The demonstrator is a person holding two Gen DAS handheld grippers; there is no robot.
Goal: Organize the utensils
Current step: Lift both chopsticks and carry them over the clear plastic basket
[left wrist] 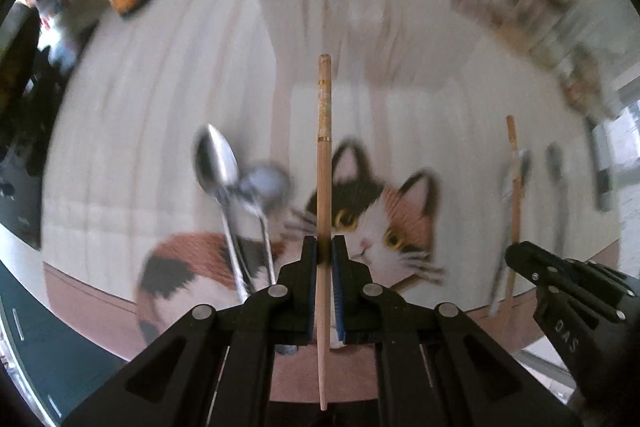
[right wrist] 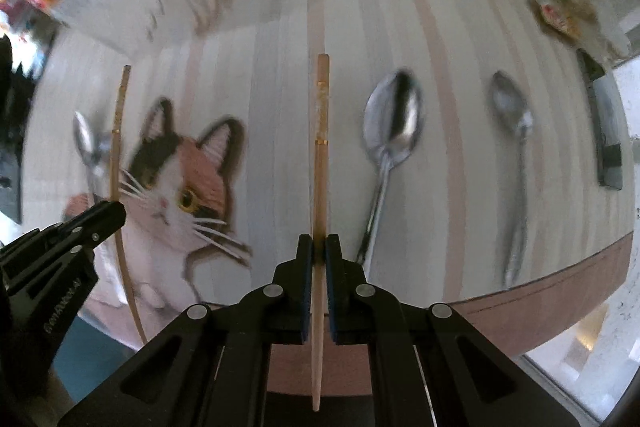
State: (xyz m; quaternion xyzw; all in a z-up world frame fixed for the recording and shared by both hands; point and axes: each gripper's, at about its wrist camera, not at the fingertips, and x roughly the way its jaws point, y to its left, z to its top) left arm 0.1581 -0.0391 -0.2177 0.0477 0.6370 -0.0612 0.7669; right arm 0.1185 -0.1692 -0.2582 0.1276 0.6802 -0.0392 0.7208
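Two chopsticks ride pinched above the cat mat [left wrist: 404,223]: the left gripper [left wrist: 325,247] clamps one chopstick [left wrist: 324,131], the right gripper [right wrist: 319,245] the other [right wrist: 321,131]. Keep both vertical, clear of the spoons [right wrist: 394,123], and pair them gently.

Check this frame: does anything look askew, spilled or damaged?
Nothing spilled or damaged. One oddity: two spoons cross each other left of the left tool, unlike the two lying apart beside the right tool.
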